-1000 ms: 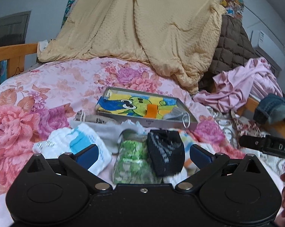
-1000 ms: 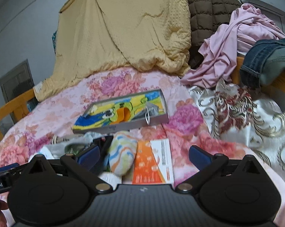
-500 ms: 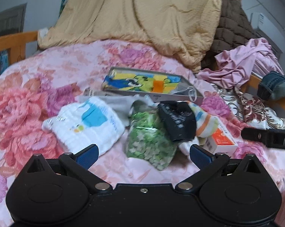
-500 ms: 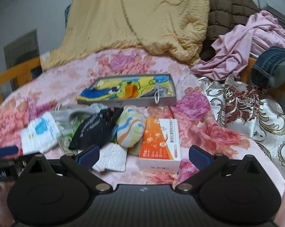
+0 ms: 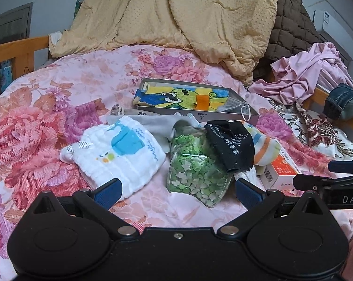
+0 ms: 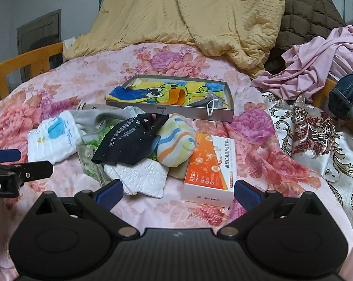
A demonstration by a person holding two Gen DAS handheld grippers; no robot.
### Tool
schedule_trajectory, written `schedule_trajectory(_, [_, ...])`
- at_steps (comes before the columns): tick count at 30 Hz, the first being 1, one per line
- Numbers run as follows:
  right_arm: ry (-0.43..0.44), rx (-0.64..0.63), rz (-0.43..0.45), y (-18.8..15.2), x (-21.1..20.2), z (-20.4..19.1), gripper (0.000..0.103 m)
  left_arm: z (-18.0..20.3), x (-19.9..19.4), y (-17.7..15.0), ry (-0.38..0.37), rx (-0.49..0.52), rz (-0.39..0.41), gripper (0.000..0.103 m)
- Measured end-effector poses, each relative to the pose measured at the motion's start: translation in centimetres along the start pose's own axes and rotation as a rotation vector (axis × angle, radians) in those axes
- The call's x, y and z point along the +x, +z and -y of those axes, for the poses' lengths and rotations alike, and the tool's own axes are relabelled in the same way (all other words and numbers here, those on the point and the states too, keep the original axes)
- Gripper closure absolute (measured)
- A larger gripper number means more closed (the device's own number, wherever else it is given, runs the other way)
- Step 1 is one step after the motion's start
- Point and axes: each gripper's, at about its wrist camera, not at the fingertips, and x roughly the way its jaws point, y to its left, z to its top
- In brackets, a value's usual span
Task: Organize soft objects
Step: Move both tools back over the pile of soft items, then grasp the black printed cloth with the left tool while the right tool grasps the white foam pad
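Note:
A pile of soft things lies on the floral bedspread: a white cloth with a blue print [image 5: 120, 154] [image 6: 53, 138], a clear bag of green pieces [image 5: 197, 168], a black sock with white lettering [image 5: 232, 145] [image 6: 132, 138], a striped sock [image 5: 263, 147] [image 6: 174, 140] and a white padded piece [image 6: 143, 178]. A grey tray [image 5: 251, 118] [image 6: 174, 113] behind them holds a cartoon cloth and a face mask. My left gripper [image 5: 178, 190] is open above the bag. My right gripper [image 6: 178, 192] is open before the pile, empty.
An orange and white box [image 6: 211, 168] [image 5: 279, 171] lies right of the pile. A yellow quilt [image 5: 176, 14], a brown quilt, pink clothes [image 6: 321, 63] and jeans are heaped at the back and right. A wooden bed rail [image 5: 17, 49] runs on the left.
Both grippers have pulled back and risen from the pile, so more of the bed and the items shows. Nothing was taken hold of.

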Motion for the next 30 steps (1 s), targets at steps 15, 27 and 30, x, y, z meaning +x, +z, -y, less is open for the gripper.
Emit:
schedule_trajectory(15, [0.045, -0.079, -0.038, 0.1, 0.7, -1.2, 0.000, 0.3, -0.2, 0.6, 0.043, 0.004, 0.008, 0.001])
schedule_trajectory(27, [0.134, -0.231, -0.046, 1.0, 2.7, -2.7, 0.000, -0.3, 0.8, 1.2, 0.027, -0.035, 0.019, 0.001])
schedule_trajectory(30, [0.147, -0.257, -0.030, 1.4, 3.3, -2.3, 0.000, -0.3, 1.5, 1.8, 0.013, -0.052, 0.012, 0.001])
